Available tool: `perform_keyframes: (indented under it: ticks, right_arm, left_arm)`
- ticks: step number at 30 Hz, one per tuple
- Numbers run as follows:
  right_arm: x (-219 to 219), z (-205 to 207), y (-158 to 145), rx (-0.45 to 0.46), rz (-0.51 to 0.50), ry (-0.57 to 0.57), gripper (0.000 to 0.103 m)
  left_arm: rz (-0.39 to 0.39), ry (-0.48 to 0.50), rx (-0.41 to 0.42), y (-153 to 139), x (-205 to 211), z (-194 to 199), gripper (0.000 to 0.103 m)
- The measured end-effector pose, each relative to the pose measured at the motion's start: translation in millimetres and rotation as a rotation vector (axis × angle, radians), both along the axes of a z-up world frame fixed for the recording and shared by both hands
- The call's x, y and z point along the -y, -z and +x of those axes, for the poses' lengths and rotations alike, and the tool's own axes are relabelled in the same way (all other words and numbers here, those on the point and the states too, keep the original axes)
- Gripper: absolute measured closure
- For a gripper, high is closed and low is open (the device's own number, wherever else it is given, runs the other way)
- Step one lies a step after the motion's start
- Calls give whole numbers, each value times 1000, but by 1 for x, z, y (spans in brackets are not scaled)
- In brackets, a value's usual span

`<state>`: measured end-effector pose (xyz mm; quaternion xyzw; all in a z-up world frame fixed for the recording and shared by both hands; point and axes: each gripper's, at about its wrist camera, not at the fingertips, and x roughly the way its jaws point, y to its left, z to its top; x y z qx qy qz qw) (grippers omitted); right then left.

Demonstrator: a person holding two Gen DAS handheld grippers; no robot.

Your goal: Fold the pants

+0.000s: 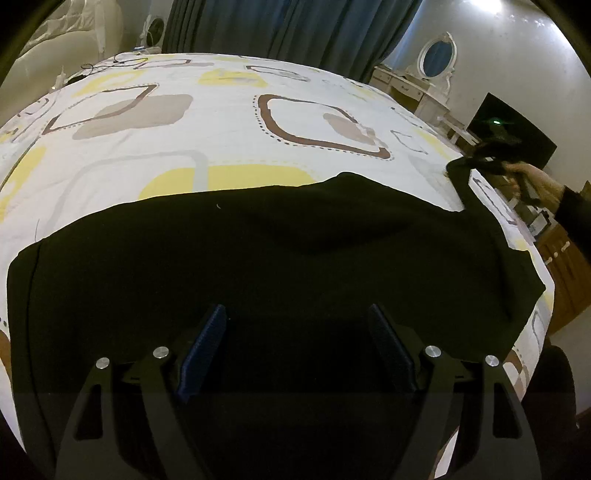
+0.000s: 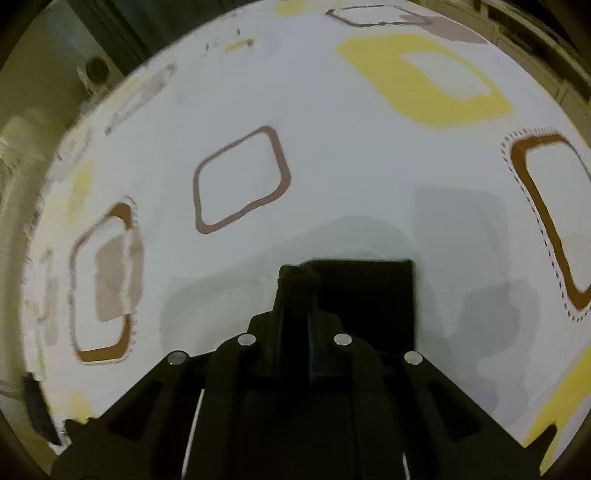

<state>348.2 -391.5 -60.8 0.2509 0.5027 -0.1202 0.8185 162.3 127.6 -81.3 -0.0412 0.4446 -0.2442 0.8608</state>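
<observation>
Black pants (image 1: 280,251) lie spread across the near part of a bed with a white, yellow and brown patterned cover (image 1: 229,122). My left gripper (image 1: 297,314) is open, its jaws wide apart just above the dark cloth, holding nothing. My right gripper (image 2: 297,273) is shut on a corner of the black pants (image 2: 369,295) and holds it lifted above the bed cover (image 2: 332,147). In the left wrist view the right gripper (image 1: 480,157) shows at the far right with the pants end raised off the bed.
Dark blue curtains (image 1: 291,29) hang behind the bed. A white dressing table with an oval mirror (image 1: 437,59) and a dark screen (image 1: 513,129) stand at the right. A wooden cabinet (image 1: 565,273) is beside the bed's right edge. Cables (image 1: 107,64) lie at the far left corner.
</observation>
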Motion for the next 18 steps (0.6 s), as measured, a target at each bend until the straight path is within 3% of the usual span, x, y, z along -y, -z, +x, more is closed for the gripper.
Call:
perform_keyframes:
  ticks: [6,18]
  right_arm:
    - [38,-61,-26,132,92,37,94]
    - [117,-251,-47,301,160,198,94]
  left_arm:
    - [28,-10,4,1,5,1,24]
    - [99,-33,14,1,15,0,23]
